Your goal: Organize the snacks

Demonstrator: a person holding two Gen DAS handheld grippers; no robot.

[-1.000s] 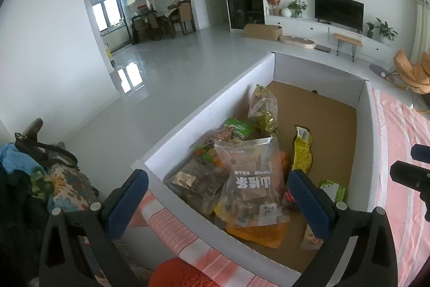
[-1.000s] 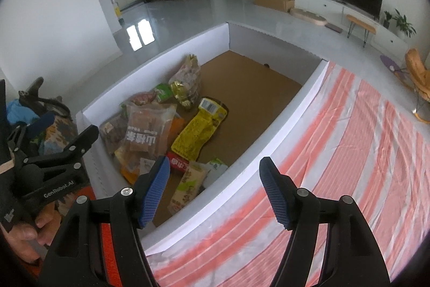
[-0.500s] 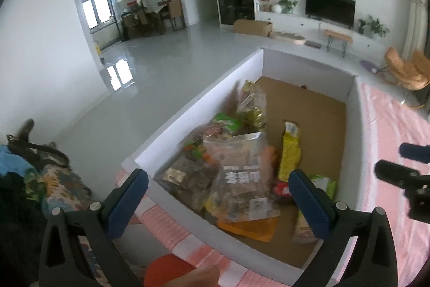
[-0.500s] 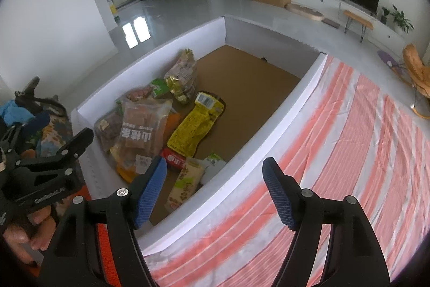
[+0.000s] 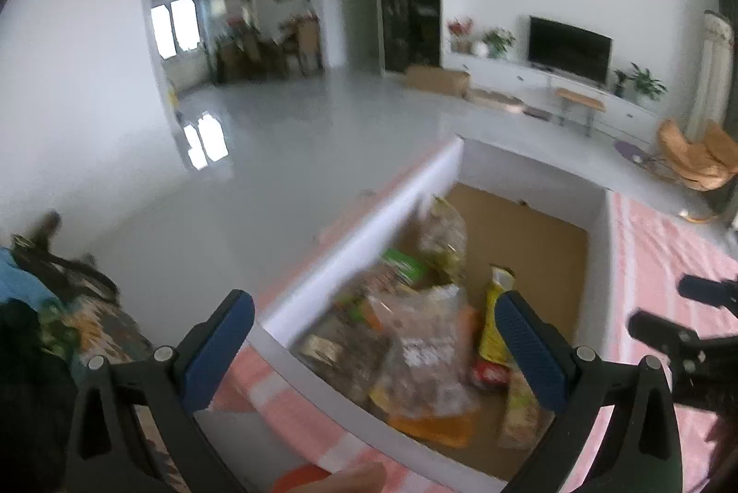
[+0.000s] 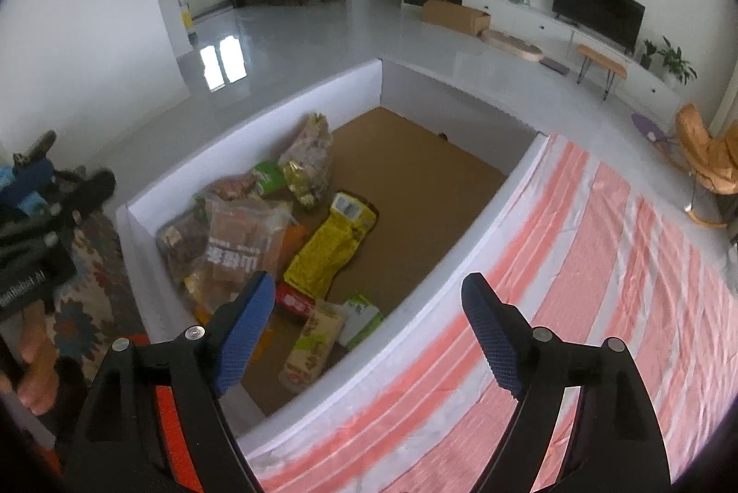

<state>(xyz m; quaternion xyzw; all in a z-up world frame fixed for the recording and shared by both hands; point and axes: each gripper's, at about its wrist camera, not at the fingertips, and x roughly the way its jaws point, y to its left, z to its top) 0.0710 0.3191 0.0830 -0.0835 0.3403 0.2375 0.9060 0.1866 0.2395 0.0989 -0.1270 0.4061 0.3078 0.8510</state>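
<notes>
A white-walled box (image 6: pixel 466 248) with a brown cardboard floor holds several snack packs at its near left end. A clear bag with white print (image 6: pixel 240 253) lies on top, with a yellow pack (image 6: pixel 332 248), a clear and gold bag (image 6: pixel 309 161) and a green pack (image 6: pixel 362 320) around it. The same bag (image 5: pixel 424 354) and box wall (image 5: pixel 350 248) show blurred in the left wrist view. My left gripper (image 5: pixel 376 350) is open and empty above the box's near left corner. My right gripper (image 6: pixel 366 327) is open and empty above the box's near wall.
A red and white striped cloth (image 6: pixel 599 308) covers the surface to the right of the box. Patterned fabric and a dark bag (image 5: pixel 60 276) lie at the left. Beyond is a grey floor, with a TV unit (image 6: pixel 595 8) and an orange chair (image 6: pixel 705 161).
My left gripper has tilted upward and shifted left, so the box sits lower and further right in its blurred view. My right gripper has barely moved. Both stay open.
</notes>
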